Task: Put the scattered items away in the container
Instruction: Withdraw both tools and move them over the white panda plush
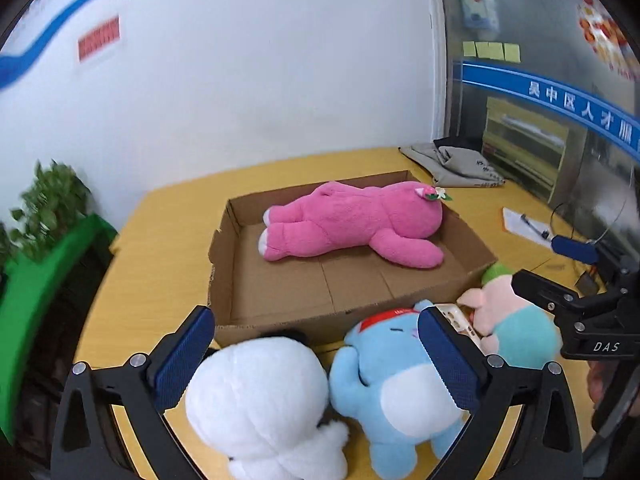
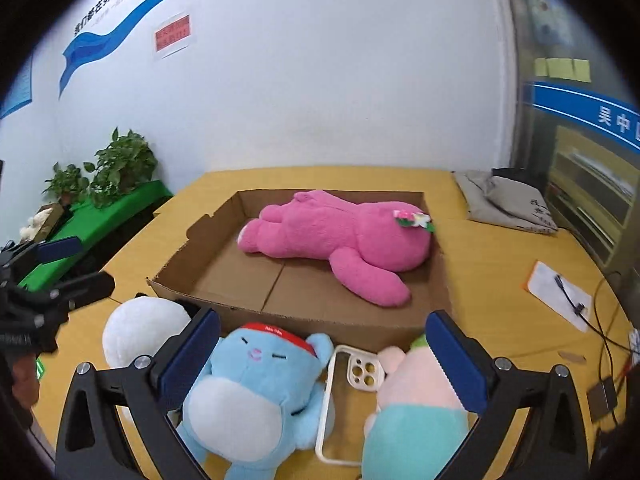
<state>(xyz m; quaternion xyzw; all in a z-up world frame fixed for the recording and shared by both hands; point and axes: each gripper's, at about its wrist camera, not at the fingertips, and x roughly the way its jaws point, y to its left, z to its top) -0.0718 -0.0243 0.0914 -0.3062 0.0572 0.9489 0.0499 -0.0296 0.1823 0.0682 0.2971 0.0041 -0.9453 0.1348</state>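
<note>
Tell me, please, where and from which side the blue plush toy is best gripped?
Probably across its round belly, coming down from above. The blue plush toy lies on its back before the cardboard box, and its soft, wide middle sits between the open right gripper's fingers, clear of the phone case.

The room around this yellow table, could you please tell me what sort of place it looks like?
Probably an office or public service room: a wall slogan banner in blue, sticky notes on a glass partition, and paper with a pen on the table.
</note>
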